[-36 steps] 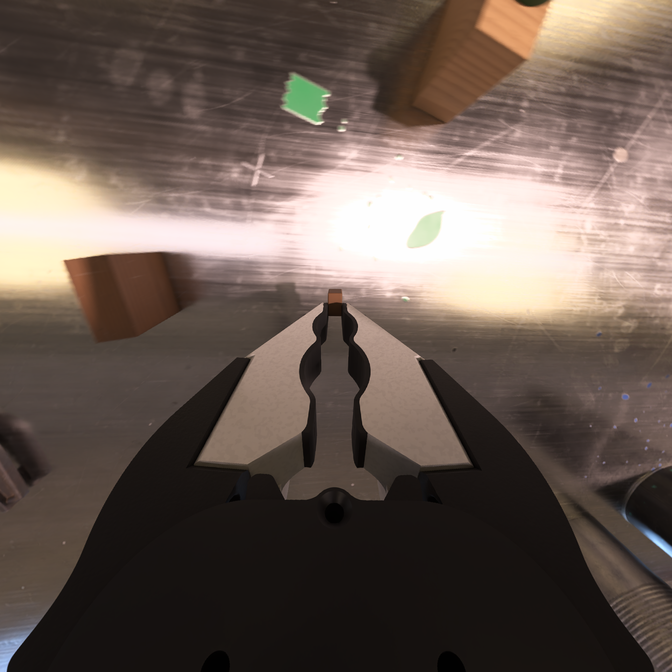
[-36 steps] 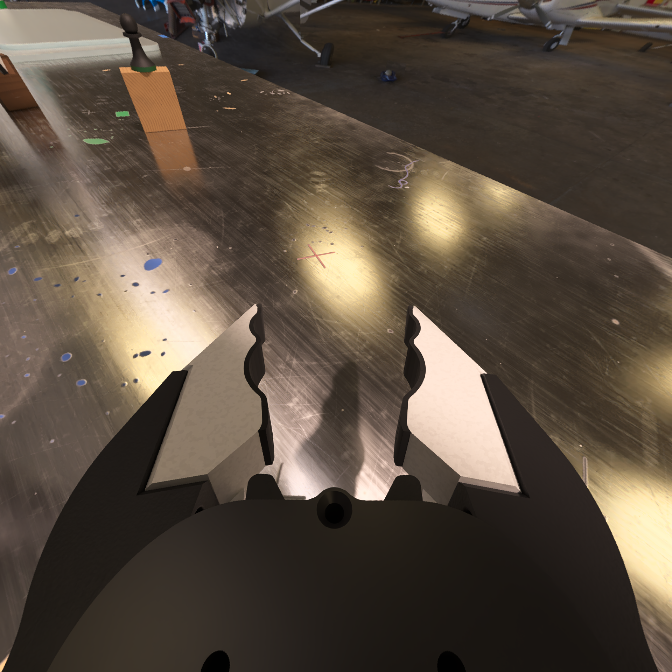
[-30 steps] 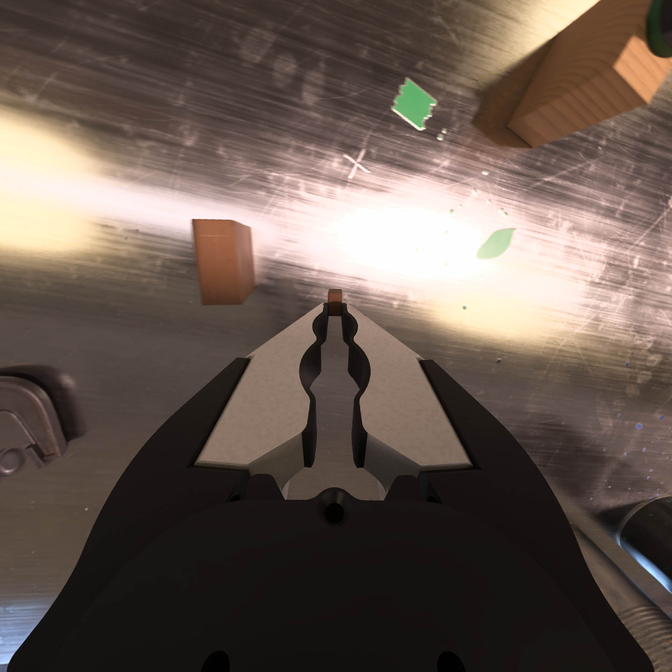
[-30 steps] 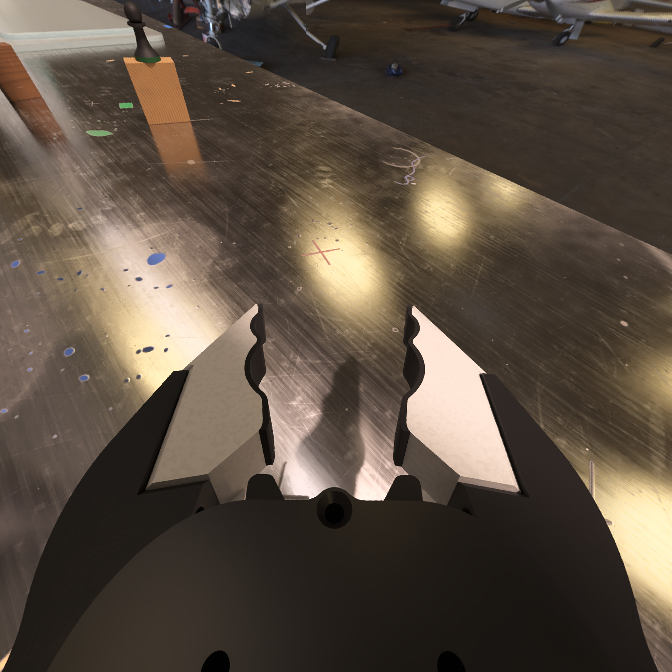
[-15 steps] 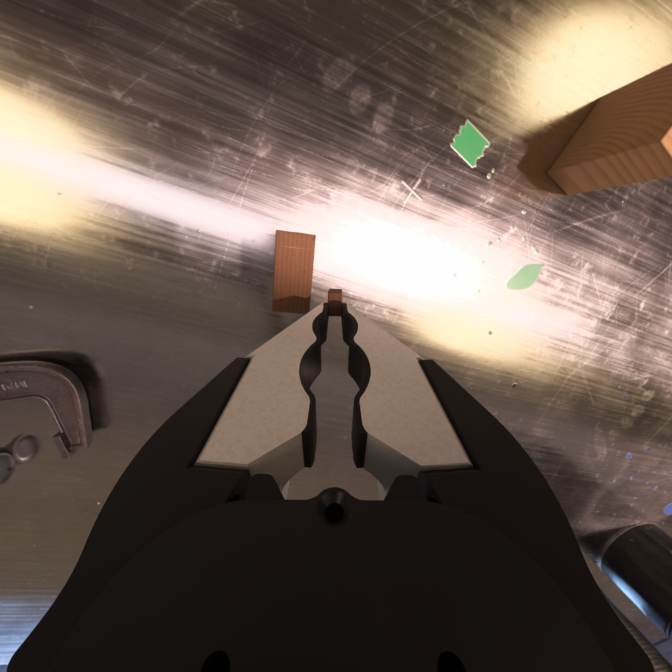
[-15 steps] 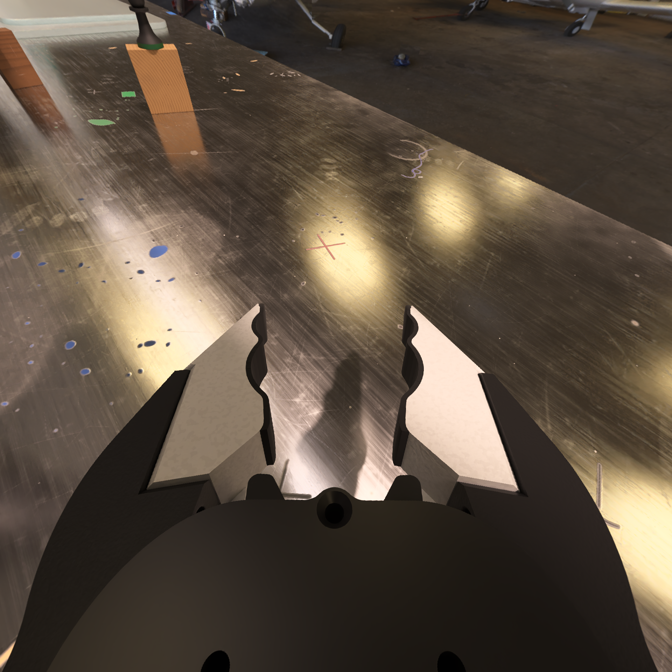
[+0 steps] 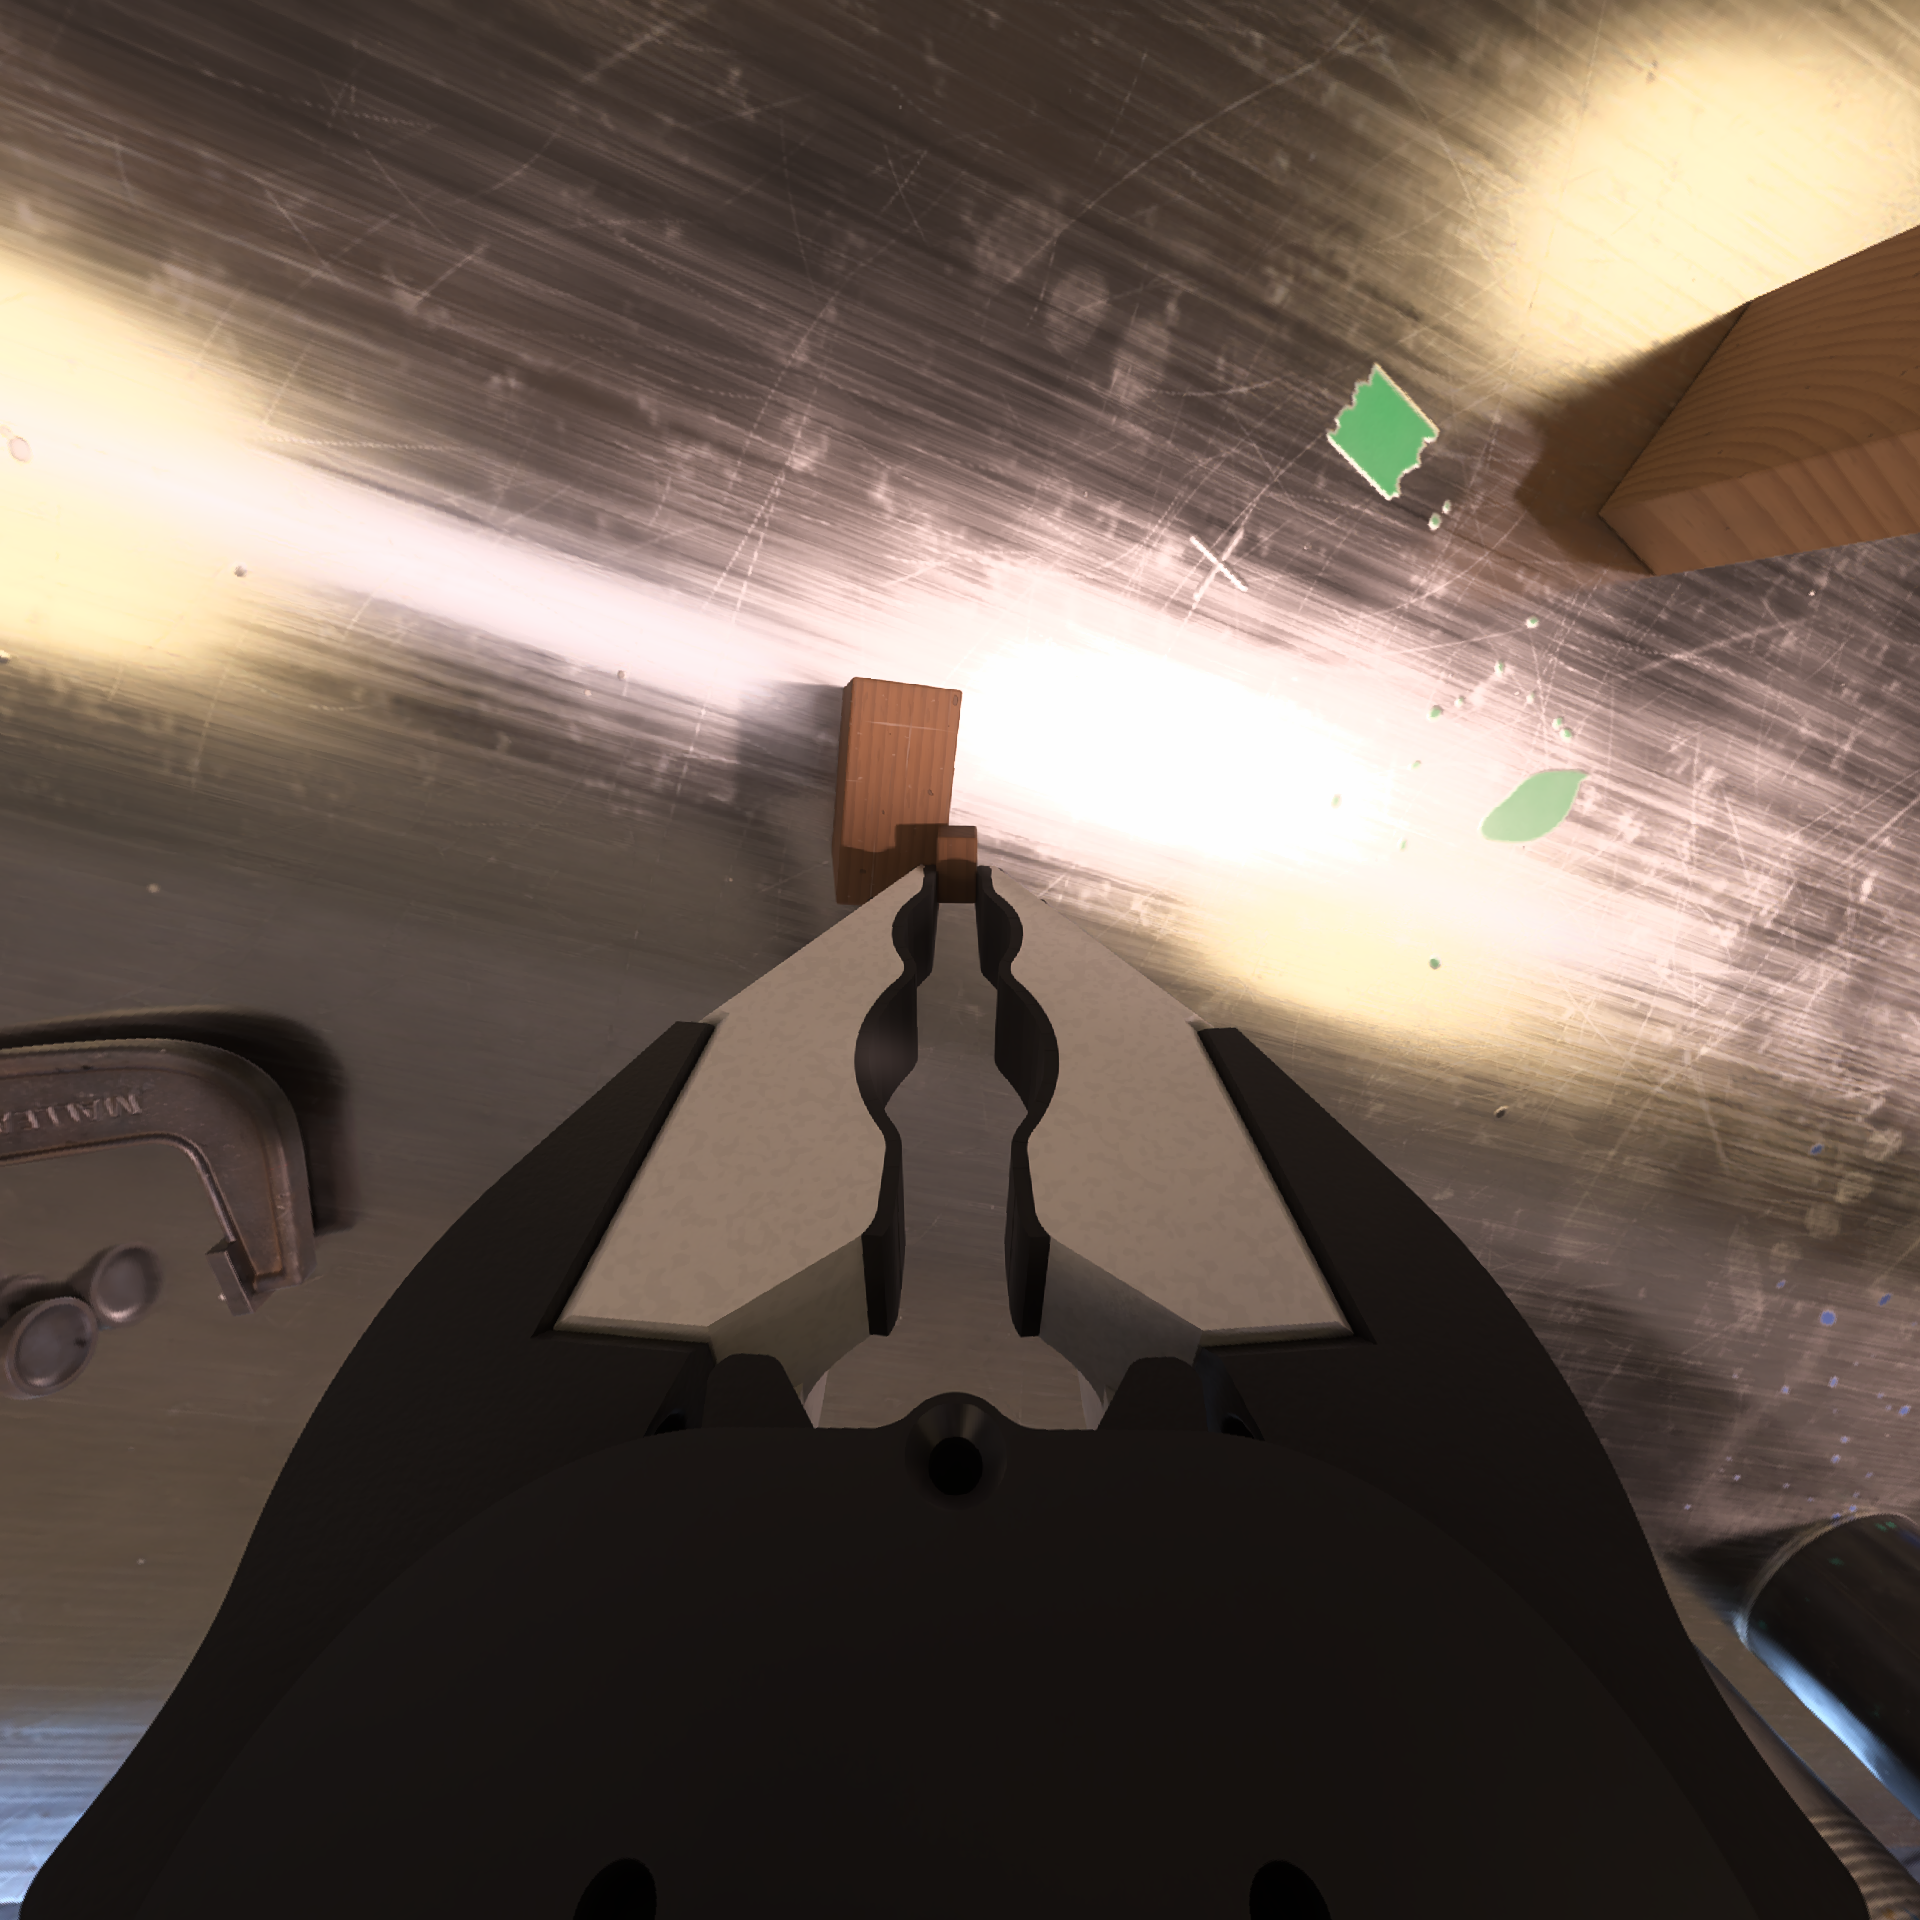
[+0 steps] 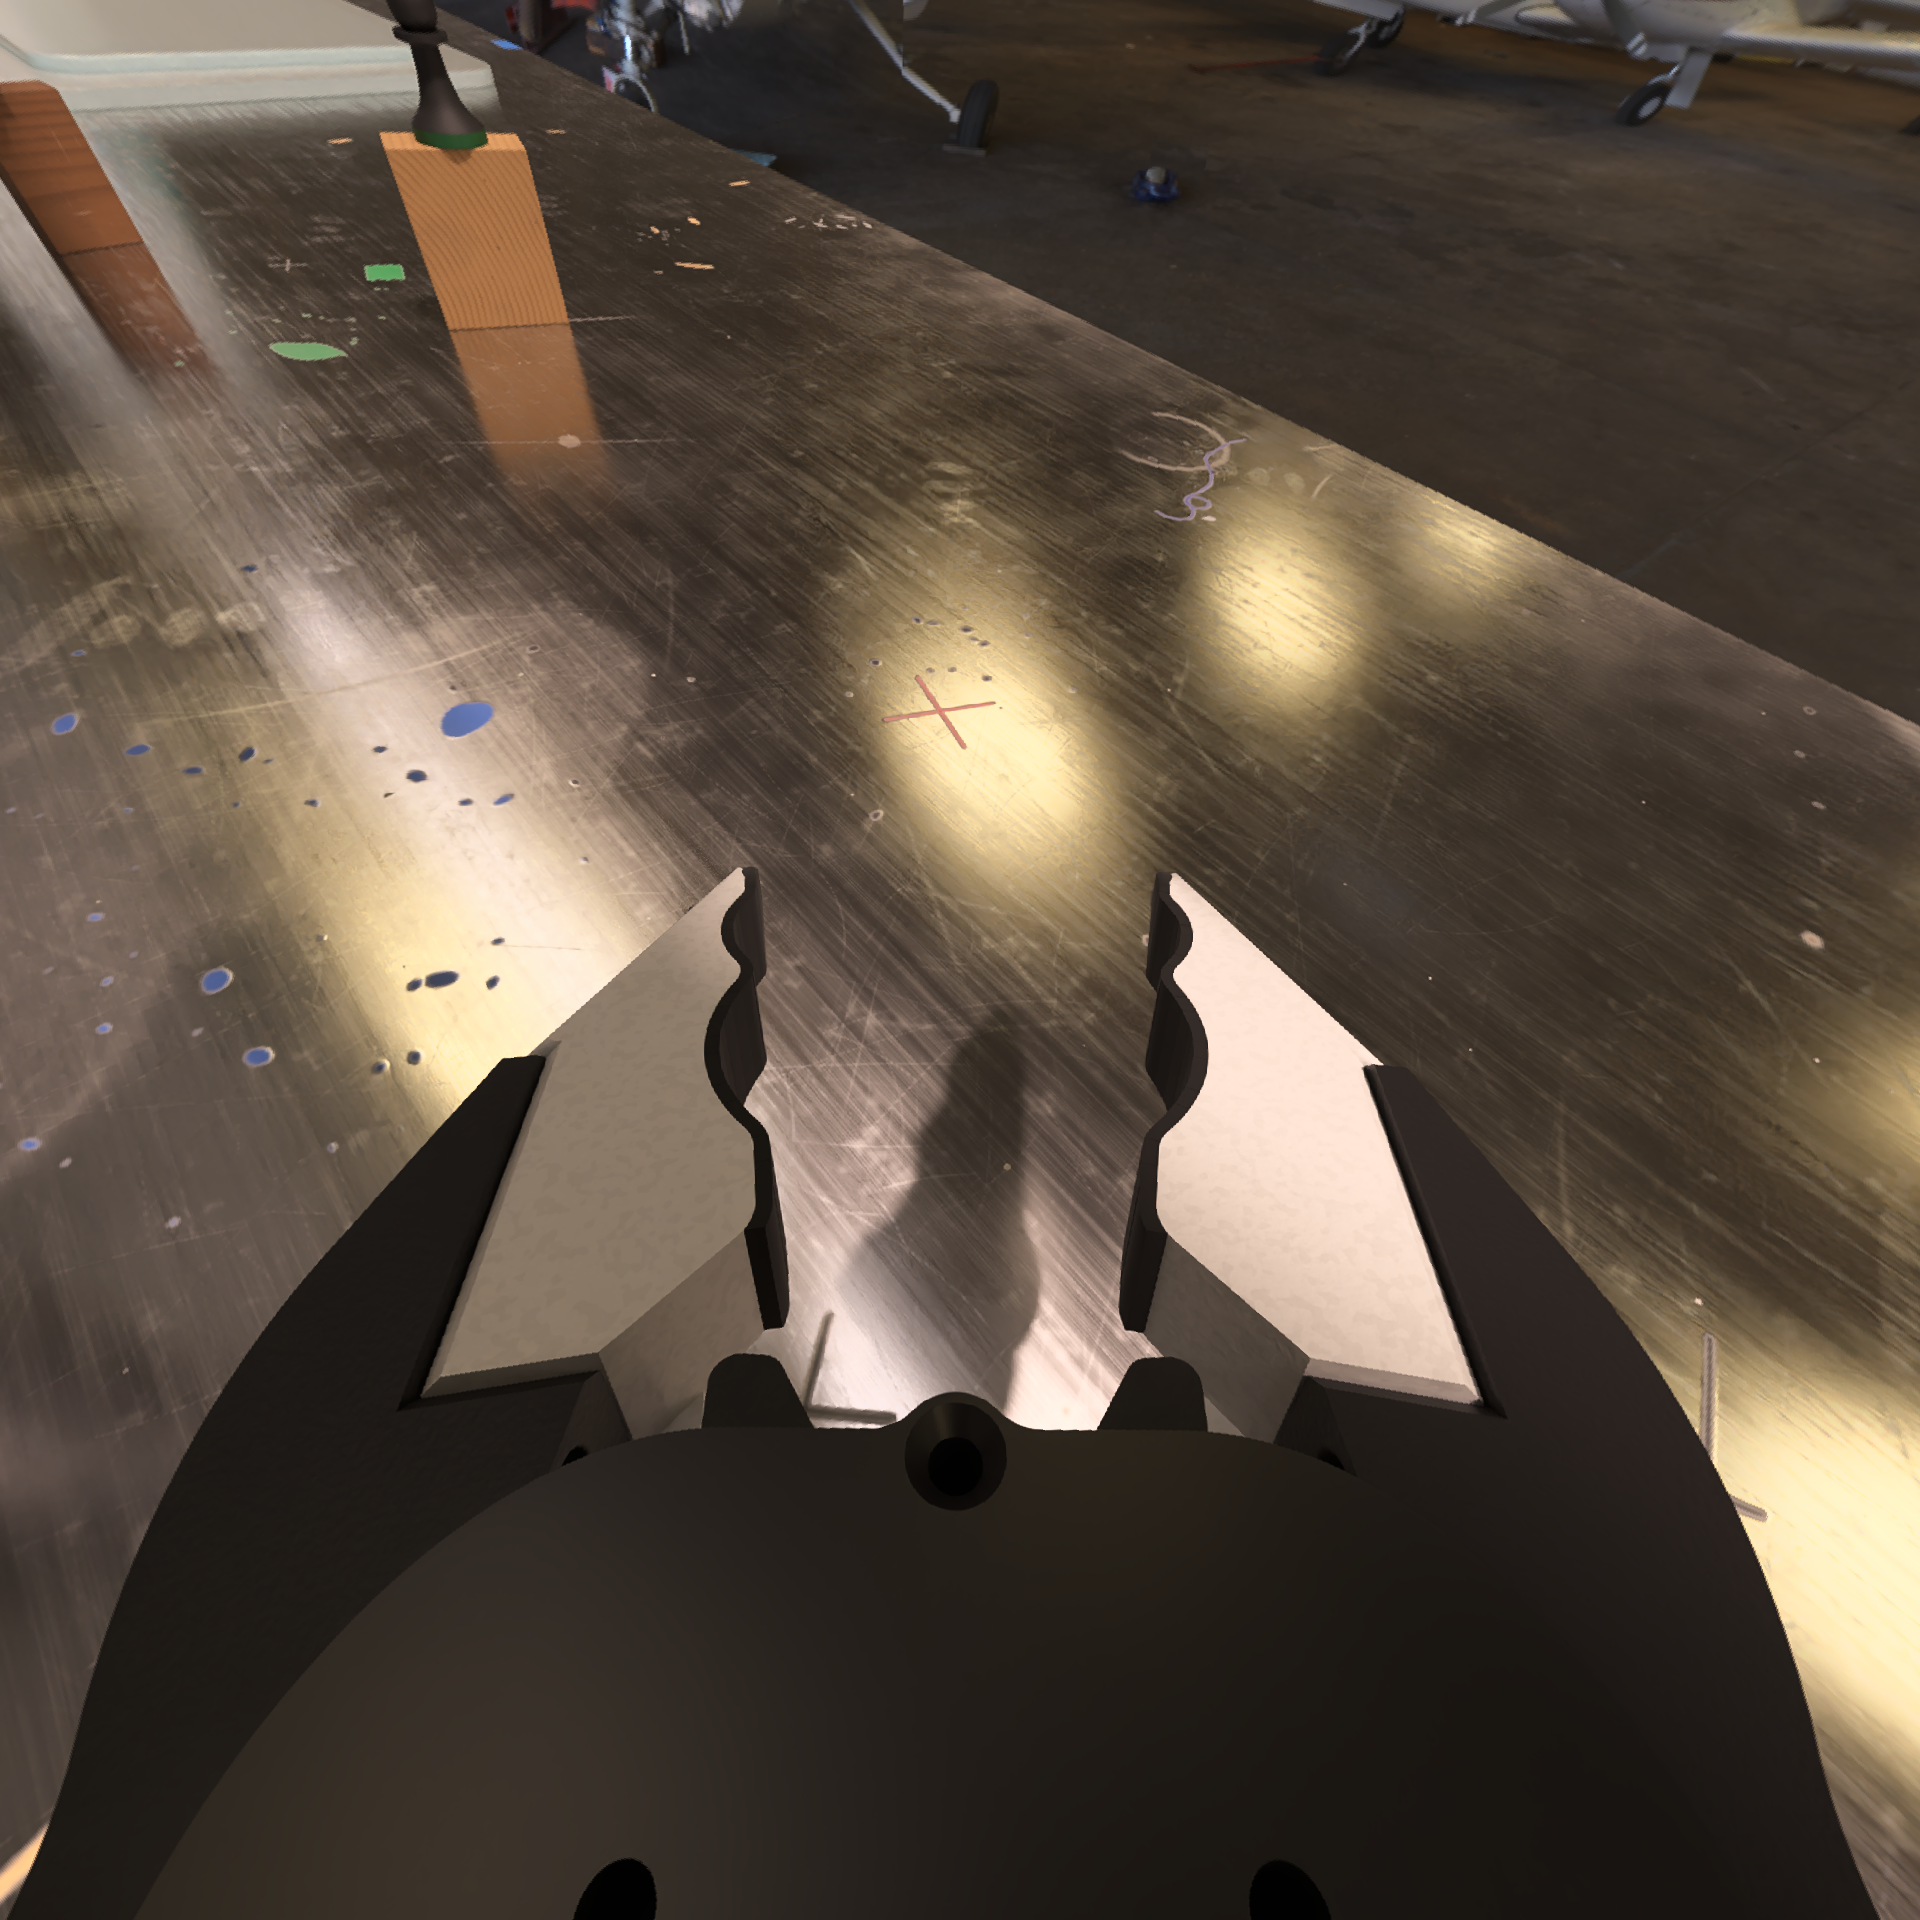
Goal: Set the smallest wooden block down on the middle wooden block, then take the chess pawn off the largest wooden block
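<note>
My left gripper [image 7: 956, 881] is shut on the smallest wooden block [image 7: 956, 854], a tiny brown cube at its fingertips. It looks steeply down, and the cube hangs over the near right corner of the middle wooden block [image 7: 896, 781], which stands on the scratched metal table. The largest wooden block [image 7: 1787, 436] lies at the upper right. In the right wrist view the largest block [image 8: 473, 234] stands far ahead on the left with the dark chess pawn [image 8: 436, 83] on top. The middle block [image 8: 62, 171] is at the far left edge. My right gripper [image 8: 954, 894] is open and empty above the table.
A metal C-clamp [image 7: 156, 1164] lies at the left of the left wrist view and a dark cylinder [image 7: 1849, 1662] at the lower right. Green paint marks [image 7: 1382, 431] dot the table. The table's edge [image 8: 1351, 447] runs diagonally, with dark floor beyond it.
The left gripper has swung with the small cube, so the middle block has moved from the far left to just under its fingertips. The right gripper has crept forward towards the largest block, still open.
</note>
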`<state>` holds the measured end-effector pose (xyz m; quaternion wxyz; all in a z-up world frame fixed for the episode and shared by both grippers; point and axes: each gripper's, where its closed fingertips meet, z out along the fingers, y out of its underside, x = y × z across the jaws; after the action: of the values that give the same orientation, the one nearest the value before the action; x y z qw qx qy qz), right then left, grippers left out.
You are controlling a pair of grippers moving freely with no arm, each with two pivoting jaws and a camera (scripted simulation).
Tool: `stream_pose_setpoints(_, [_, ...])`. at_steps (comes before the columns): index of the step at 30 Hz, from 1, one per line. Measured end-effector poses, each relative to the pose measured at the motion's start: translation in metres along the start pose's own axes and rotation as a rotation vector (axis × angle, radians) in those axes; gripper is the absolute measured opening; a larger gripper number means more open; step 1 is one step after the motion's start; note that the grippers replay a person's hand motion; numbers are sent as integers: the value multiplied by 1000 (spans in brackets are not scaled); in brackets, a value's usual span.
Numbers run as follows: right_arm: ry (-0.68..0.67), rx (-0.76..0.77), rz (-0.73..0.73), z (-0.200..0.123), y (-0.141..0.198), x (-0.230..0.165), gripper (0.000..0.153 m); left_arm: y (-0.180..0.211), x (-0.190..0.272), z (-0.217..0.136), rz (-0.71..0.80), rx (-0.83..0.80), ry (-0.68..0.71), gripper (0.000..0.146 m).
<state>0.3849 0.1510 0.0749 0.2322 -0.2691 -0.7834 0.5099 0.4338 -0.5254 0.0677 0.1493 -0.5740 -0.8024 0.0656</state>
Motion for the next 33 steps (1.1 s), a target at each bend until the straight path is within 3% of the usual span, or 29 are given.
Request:
stream_pose_setpoints(20, [-13,8,-2,4,-1,-8,75,-17,-8,-8,112,46,30,8])
stream_pose_setpoints(27, [-26,17,-14,5,-4,-12,75,-43,-3,-67,198,276,16,38])
stream_pose_setpoints(33, [-34,6,-9,6,-2,-12,75,-55,46,-87,323,360,72,52])
